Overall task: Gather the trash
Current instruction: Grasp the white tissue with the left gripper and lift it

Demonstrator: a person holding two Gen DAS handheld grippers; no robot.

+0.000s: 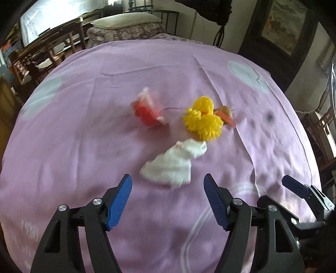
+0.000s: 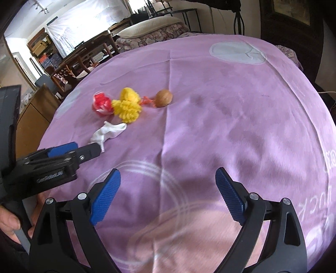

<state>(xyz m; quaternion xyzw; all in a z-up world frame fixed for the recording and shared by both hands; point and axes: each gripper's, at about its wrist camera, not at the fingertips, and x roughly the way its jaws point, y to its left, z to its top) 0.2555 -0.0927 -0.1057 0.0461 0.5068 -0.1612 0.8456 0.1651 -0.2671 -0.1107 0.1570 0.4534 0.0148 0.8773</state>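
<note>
On the purple bedsheet [image 1: 84, 126] lie a crumpled white tissue [image 1: 174, 161], a yellow yarn pom-pom [image 1: 203, 117], a red and white wrapper [image 1: 149, 111], a brown nut [image 1: 225, 110] and an orange strip [image 1: 226, 119]. My left gripper [image 1: 168, 184] is open, its blue pads just short of the tissue. In the right wrist view the tissue [image 2: 109, 132], pom-pom [image 2: 128, 107], wrapper [image 2: 101, 104] and nut [image 2: 164, 98] sit far left. My right gripper [image 2: 168, 178] is open and empty over bare sheet. The left gripper [image 2: 84, 150] also shows there, close to the tissue.
A pillow [image 1: 126, 20] and floral bedding lie at the bed's far end. Wooden chairs and shelves [image 1: 42, 54] stand to the left. A dark framed picture [image 1: 281, 25] hangs at the right. The right gripper's finger [image 1: 294, 187] shows at the lower right.
</note>
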